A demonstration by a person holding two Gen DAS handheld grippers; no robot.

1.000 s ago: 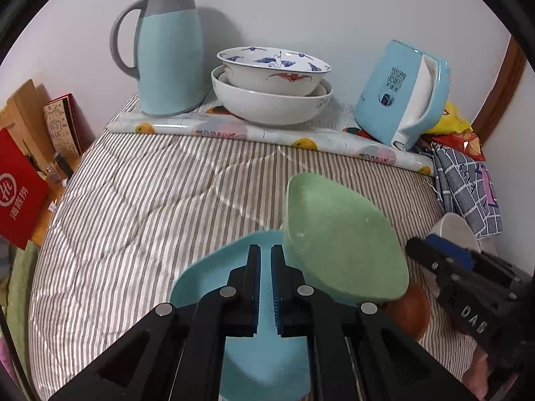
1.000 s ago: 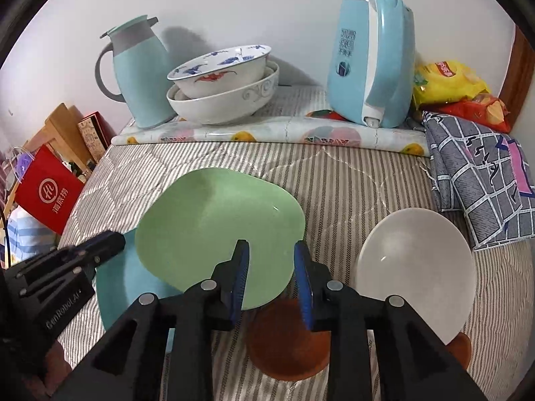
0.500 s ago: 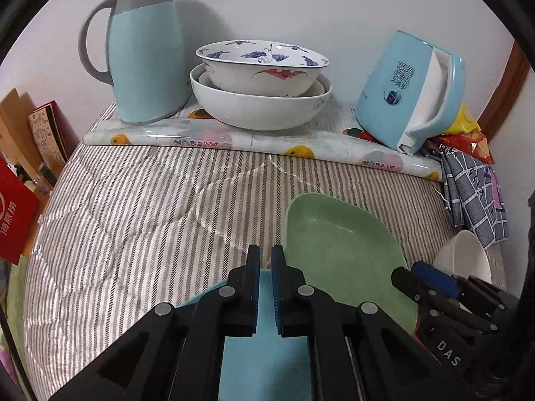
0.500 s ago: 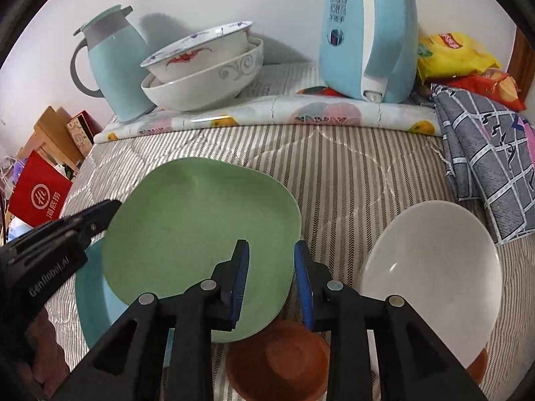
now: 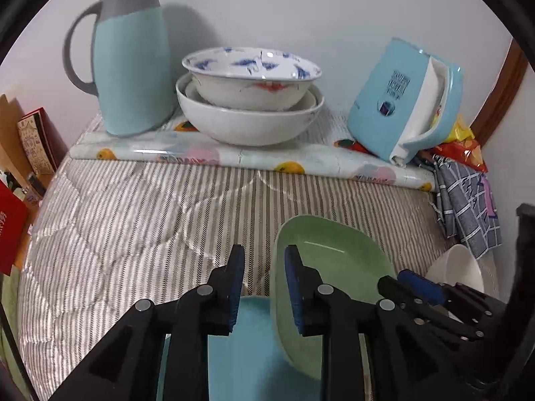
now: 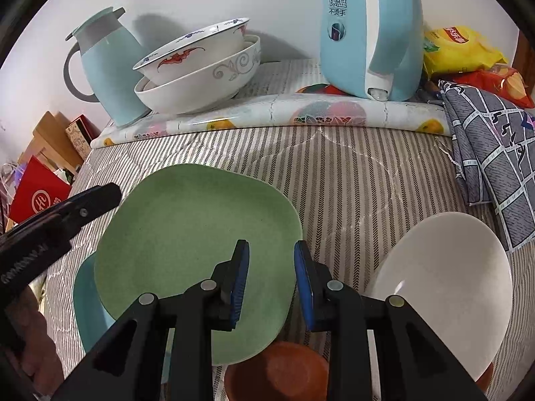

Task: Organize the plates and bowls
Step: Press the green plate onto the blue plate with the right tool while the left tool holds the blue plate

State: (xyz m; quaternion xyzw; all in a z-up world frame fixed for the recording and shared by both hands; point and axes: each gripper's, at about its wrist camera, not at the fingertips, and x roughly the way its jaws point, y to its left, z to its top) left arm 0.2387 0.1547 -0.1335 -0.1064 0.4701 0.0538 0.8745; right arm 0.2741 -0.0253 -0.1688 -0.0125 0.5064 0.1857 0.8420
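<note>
A green plate [image 6: 187,234] lies tilted over a light blue plate [image 5: 240,351] on the striped cover. My right gripper [image 6: 271,250] is shut on the green plate's near right rim, which passes between its pads. In the left wrist view the same gripper [image 5: 404,282] sits at the right edge of the green plate [image 5: 334,267]. My left gripper [image 5: 263,260] hangs over the far rim of the blue plate. Its jaws are opening and the pads press on nothing. An orange bowl [image 6: 277,371] peeks out under the green plate, beside a white bowl [image 6: 441,284].
Two stacked patterned bowls [image 5: 250,100] stand at the back between a pale blue jug [image 5: 133,67] and a blue kettle [image 5: 401,100]. A checked cloth [image 6: 495,167] and snack packets [image 6: 461,50] lie right. A red bag [image 6: 40,197] stands off the left edge.
The left jaws have parted from shut. The green plate has come down from a steep tilt onto the blue plate. Both grippers have moved closer to the back shelf.
</note>
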